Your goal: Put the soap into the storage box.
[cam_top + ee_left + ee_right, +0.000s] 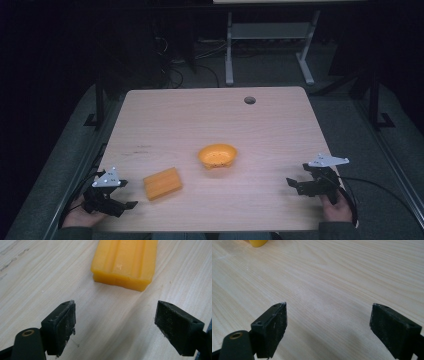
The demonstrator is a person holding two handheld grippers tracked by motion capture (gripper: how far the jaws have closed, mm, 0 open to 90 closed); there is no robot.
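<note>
With both sets of jaws spread and empty, nearest to orange ridged block [125, 261]: left gripper [115, 325], block's long axis running straight ahead; right gripper [328, 327] well apart.

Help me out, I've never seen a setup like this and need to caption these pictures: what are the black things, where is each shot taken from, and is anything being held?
They are hand-held tools: a person holds a left gripper and a right gripper. One camera looks down from above; the other two ride on the grippers, looking along their black jaws. On the wooden table lie an orange block, just ahead of the left gripper, and an orange bowl. Both grippers are open, holding nothing.
</note>
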